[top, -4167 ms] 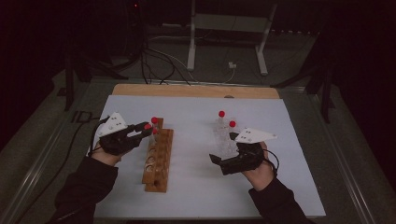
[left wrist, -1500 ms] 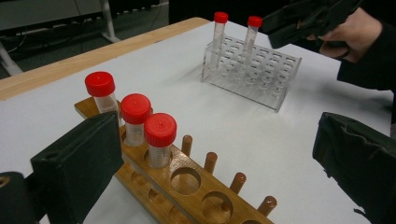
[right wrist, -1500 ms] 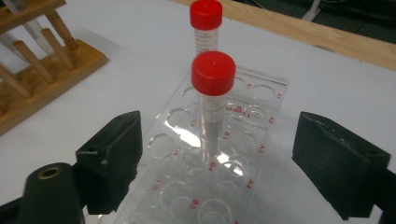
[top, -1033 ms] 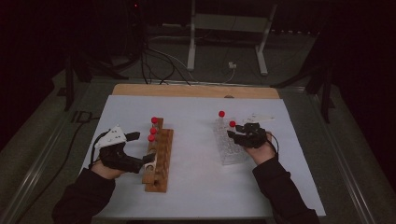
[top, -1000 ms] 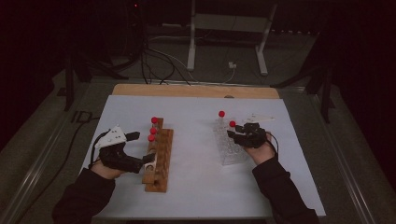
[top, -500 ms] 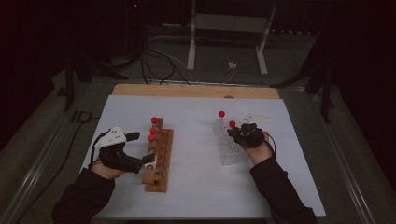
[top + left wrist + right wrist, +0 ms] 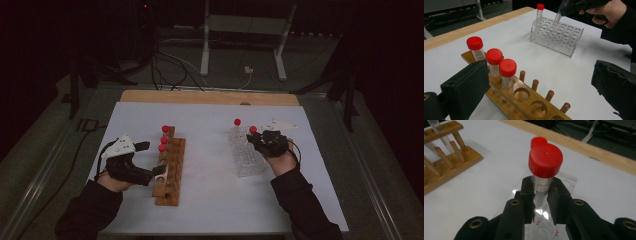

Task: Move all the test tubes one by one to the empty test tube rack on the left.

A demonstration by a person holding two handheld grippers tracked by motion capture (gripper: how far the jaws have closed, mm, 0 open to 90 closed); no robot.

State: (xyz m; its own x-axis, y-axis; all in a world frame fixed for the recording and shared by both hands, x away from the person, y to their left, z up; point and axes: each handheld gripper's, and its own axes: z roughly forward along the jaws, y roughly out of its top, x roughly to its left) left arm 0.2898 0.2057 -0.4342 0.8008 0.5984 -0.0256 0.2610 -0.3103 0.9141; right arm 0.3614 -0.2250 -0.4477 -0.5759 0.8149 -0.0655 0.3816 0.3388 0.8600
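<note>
From the high view, the right gripper [image 7: 264, 138] sits at three o'clock on the table, clenched on a red-capped tube [image 7: 253, 131] over the clear rack [image 7: 246, 156]. The left gripper [image 7: 150, 172] rests at nine o'clock, beside the wooden rack [image 7: 170, 170].

In the left gripper view its jaws stand released around that wooden rack's [image 7: 524, 100] near end.

In the right gripper view the pads grasp the tube [image 7: 543, 182] just under its cap. It looks light, stiff and slick; that high hold suits it.
</note>
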